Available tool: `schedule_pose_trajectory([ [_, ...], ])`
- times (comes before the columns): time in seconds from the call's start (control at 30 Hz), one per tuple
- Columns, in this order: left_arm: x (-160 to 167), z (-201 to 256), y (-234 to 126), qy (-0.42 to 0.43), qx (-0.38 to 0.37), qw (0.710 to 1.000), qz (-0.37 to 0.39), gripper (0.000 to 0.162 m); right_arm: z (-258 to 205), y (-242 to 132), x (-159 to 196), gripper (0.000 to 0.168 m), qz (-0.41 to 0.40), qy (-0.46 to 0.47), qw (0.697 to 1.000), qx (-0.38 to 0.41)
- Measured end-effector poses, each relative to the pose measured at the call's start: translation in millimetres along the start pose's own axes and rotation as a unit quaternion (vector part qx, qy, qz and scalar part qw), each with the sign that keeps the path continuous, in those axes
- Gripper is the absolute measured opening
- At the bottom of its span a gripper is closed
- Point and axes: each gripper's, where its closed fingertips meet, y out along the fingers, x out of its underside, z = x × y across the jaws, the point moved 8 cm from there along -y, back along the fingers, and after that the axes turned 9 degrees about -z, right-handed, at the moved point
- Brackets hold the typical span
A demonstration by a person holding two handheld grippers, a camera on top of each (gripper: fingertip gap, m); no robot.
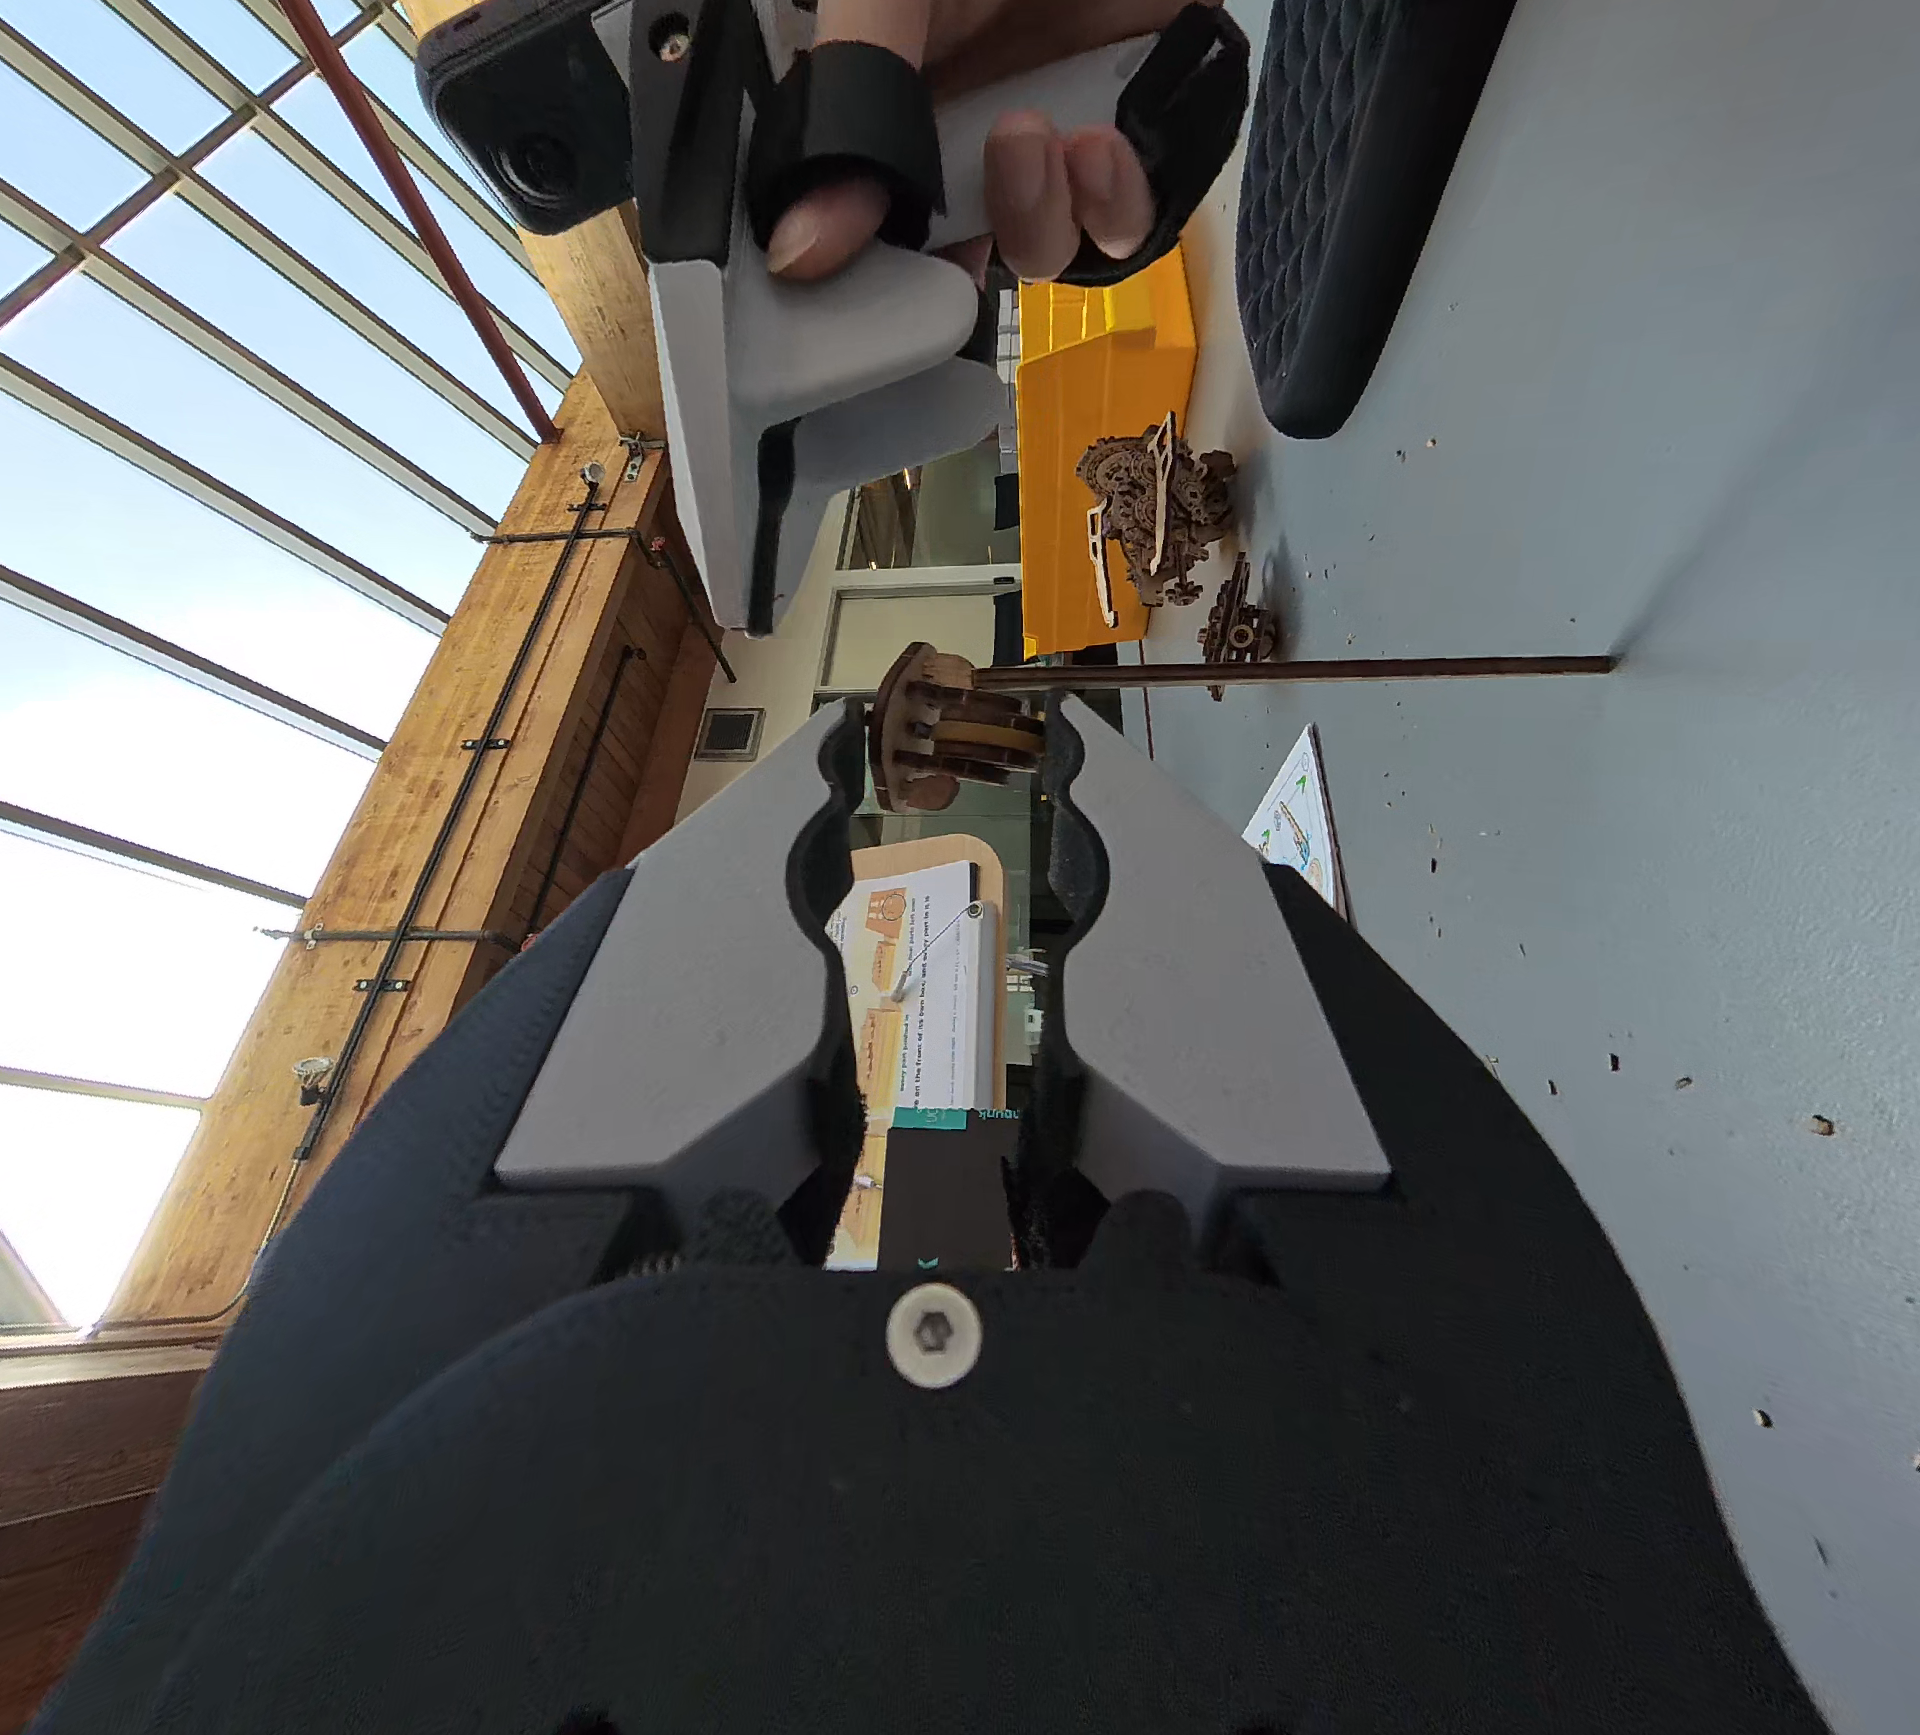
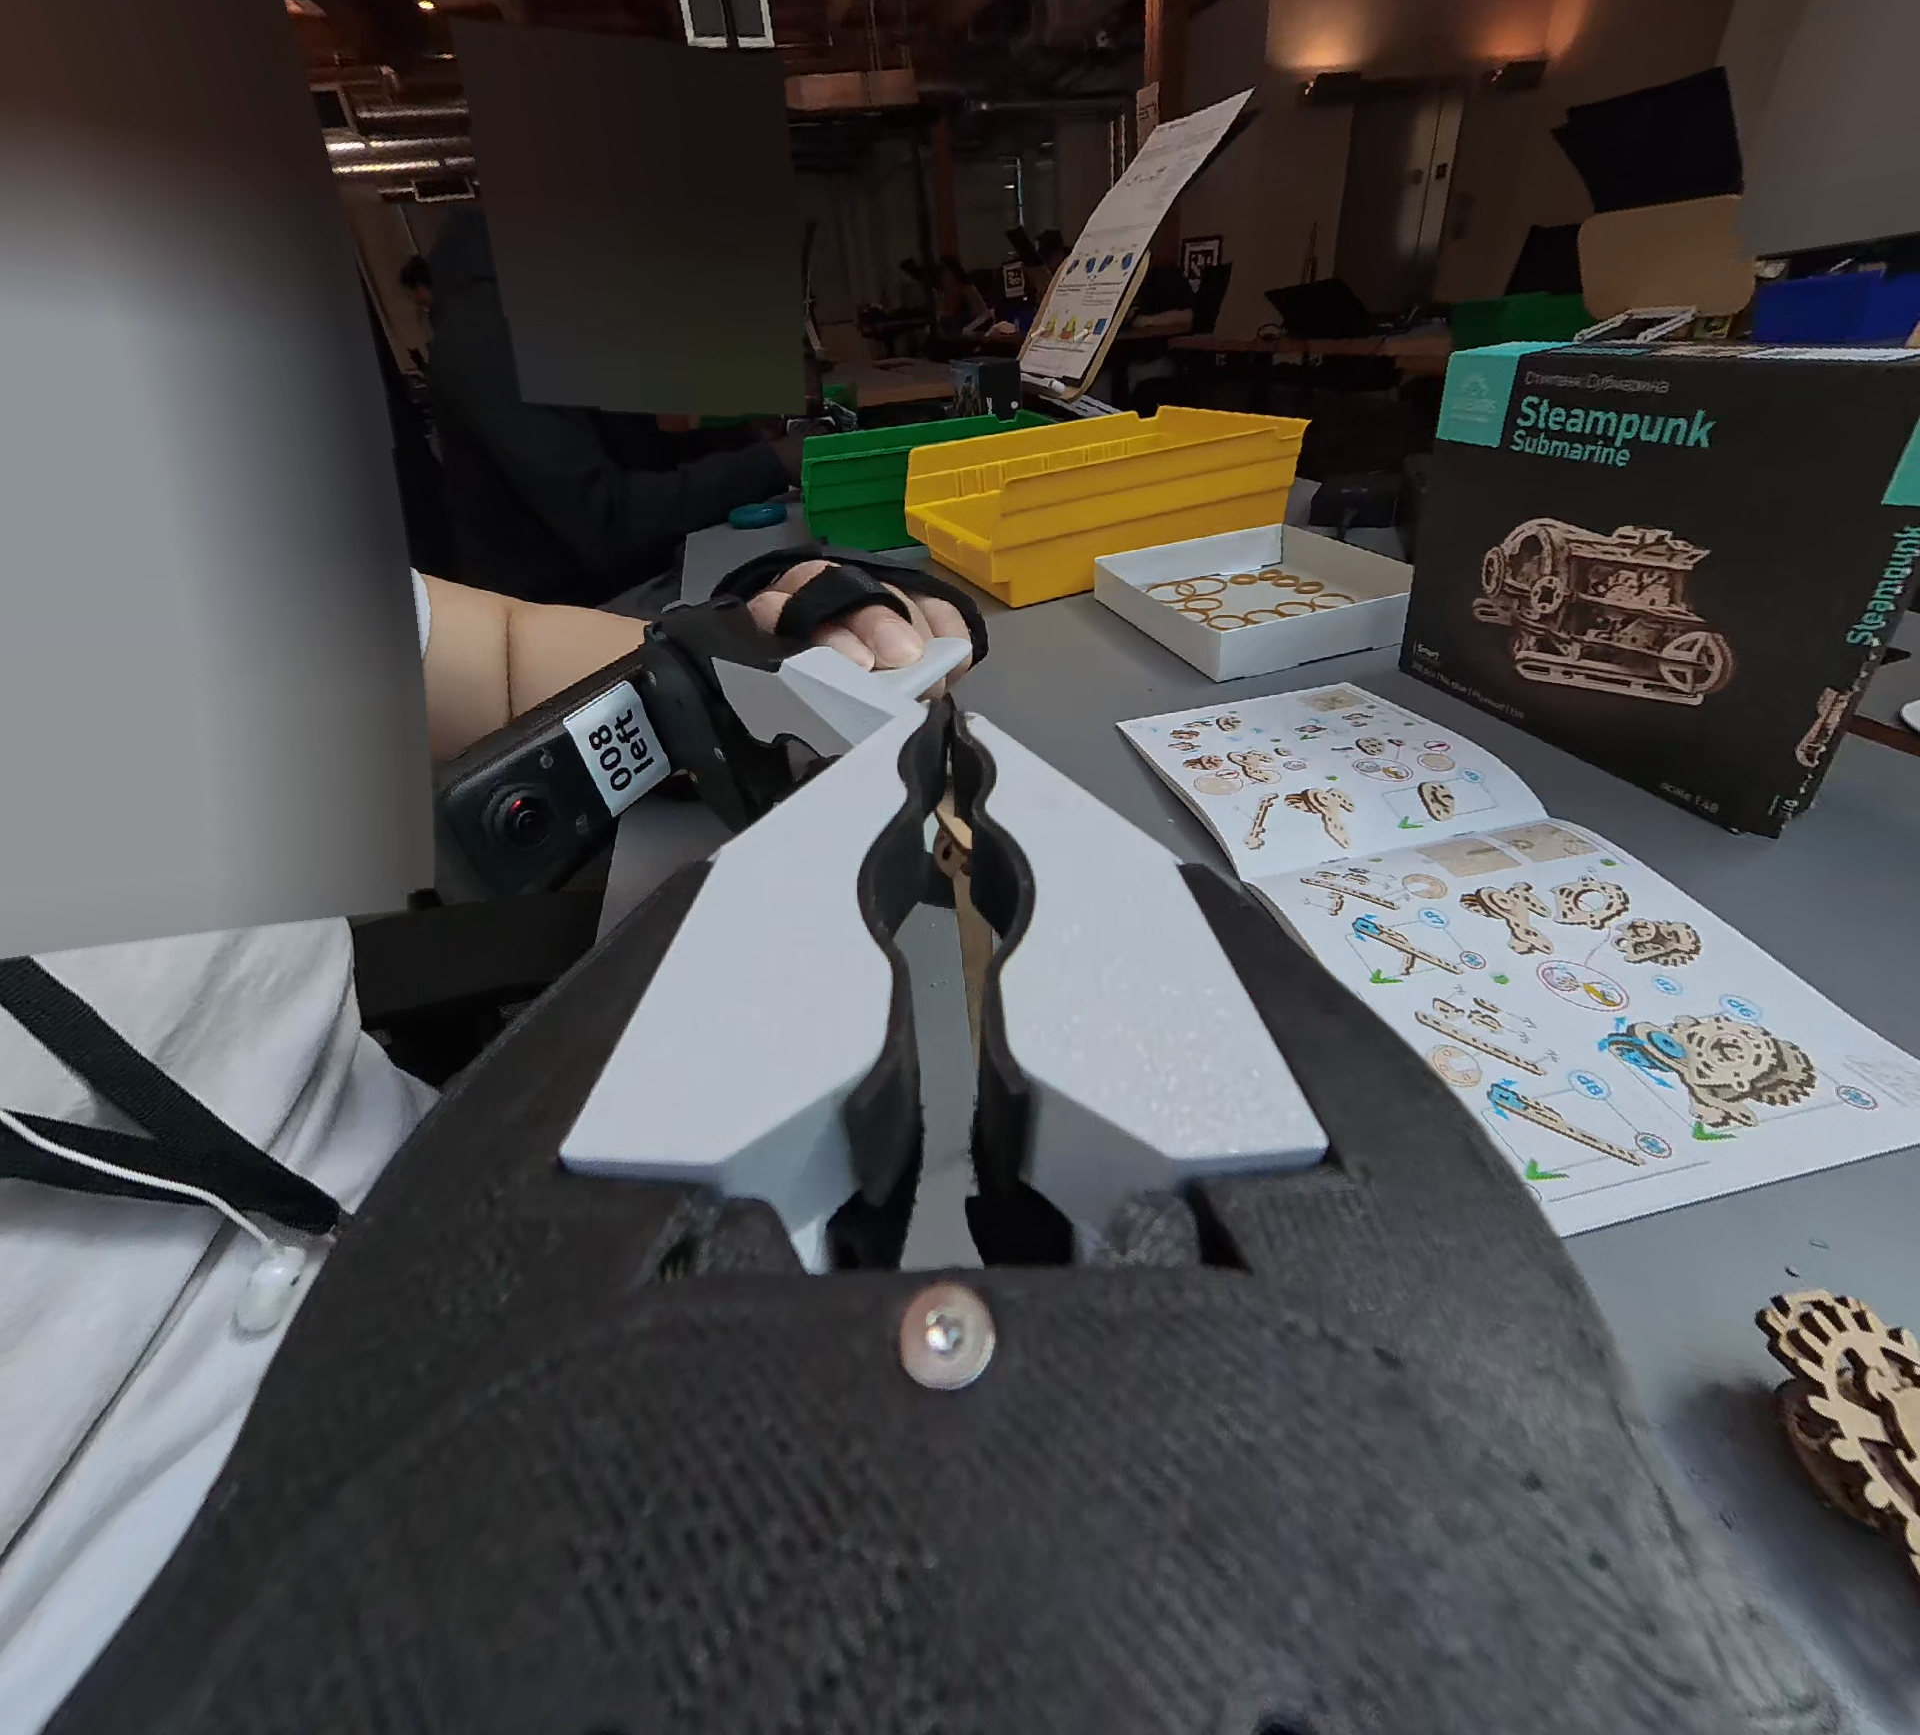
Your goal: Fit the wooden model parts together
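Observation:
My left gripper (image 1: 951, 714) is shut on a small brown wooden assembly (image 1: 935, 755), held above the grey table (image 1: 1558, 958). A thin wooden strip (image 1: 1299, 669) runs from the assembly to the table top. It also shows through the gap between my right fingers in the right wrist view (image 2: 961, 916). My right gripper (image 2: 943, 721) is shut, and I see nothing between its tips. Its tips sit just beside the left gripper's tips (image 2: 930, 672). In the left wrist view the right gripper (image 1: 756, 625) hangs close above the assembly, apart from it.
An open instruction booklet (image 2: 1558, 958), a dark kit box (image 2: 1662, 594), a white tray (image 2: 1143, 615) of rings, a yellow bin (image 2: 1101, 501) and a green bin (image 2: 862, 480) lie ahead. A wooden gear part (image 2: 1860, 1415) is at right. A partly built model (image 1: 1153, 522) and a dark pad (image 1: 1382, 127) rest on the table. Some 5 cm of space lies between my two pairs of fingers.

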Motion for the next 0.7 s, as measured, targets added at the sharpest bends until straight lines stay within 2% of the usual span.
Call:
schedule_pose_trajectory([
  [0.1, -1, 1, 0, 0.006, -0.006, 1.0, -0.002, 0.032, 2, 6, 11, 0.0, -0.043, 0.01, 0.999, -0.003],
  [0.2, -3, 2, 0, 0.016, -0.017, 1.0, -0.003, 0.031, -2, 4, 6, 0.0, -0.013, 0.002, 1.0, 0.006],
  [0.43, -3, 4, -2, 0.023, -0.031, 0.999, -0.007, 0.031, -3, 7, 13, 0.0, -0.039, -0.014, 0.999, 0.03],
  [0.57, -3, 5, -1, 0.027, -0.035, 0.999, -0.009, 0.031, 0, 6, 15, 0.016, -0.046, -0.001, 0.998, 0.051],
  [0.7, -4, 5, -1, 0.028, -0.037, 0.999, -0.01, 0.031, 0, 4, 11, 0.001, -0.035, 0.031, 0.999, 0.015],
])
